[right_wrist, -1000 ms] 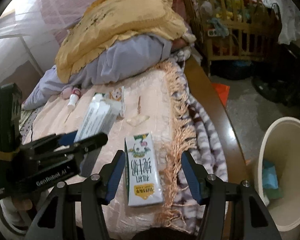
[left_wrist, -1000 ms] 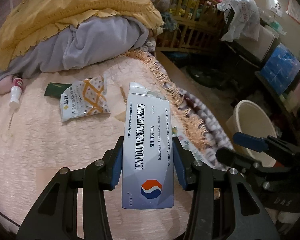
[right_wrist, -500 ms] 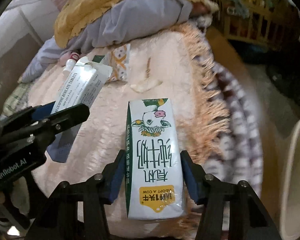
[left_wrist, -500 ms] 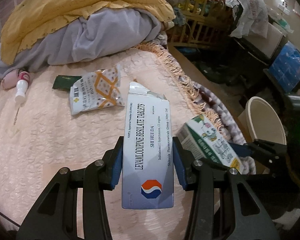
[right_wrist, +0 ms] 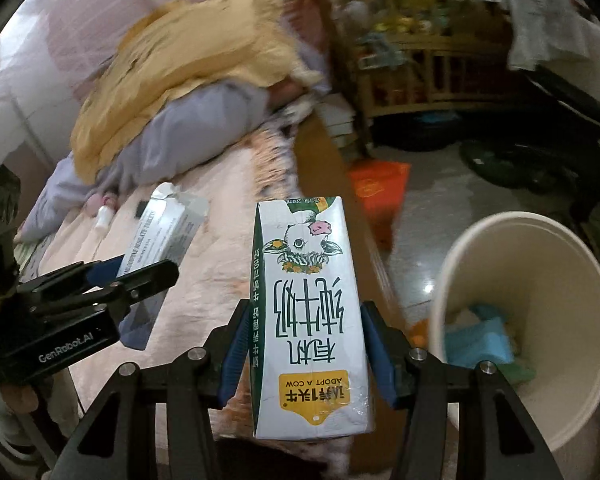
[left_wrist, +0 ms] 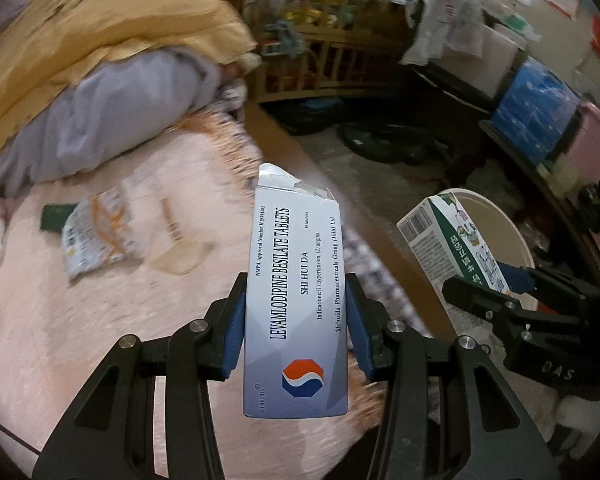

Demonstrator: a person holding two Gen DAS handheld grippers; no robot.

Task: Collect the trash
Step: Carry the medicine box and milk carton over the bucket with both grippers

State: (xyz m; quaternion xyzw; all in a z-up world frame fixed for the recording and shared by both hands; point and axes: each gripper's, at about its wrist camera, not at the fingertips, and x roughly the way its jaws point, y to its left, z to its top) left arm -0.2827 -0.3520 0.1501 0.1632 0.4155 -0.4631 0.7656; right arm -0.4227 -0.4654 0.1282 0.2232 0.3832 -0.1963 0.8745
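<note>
I am at the carry-and-drop step: my left gripper (left_wrist: 296, 316) has its jaws clamped on the torn tablet box (left_wrist: 296, 304), held above the bed (left_wrist: 100, 320) edge, and my right gripper (right_wrist: 302, 344) pinches the milk carton (right_wrist: 308, 316) beside the bin (right_wrist: 540, 264). Next, I judge, each must hang over the bin's mouth before letting go.

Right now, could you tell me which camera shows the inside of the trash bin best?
The right wrist view: the trash bin opens toward it, showing blue scraps inside. In the left wrist view, the milk carton covers most of it.
</note>
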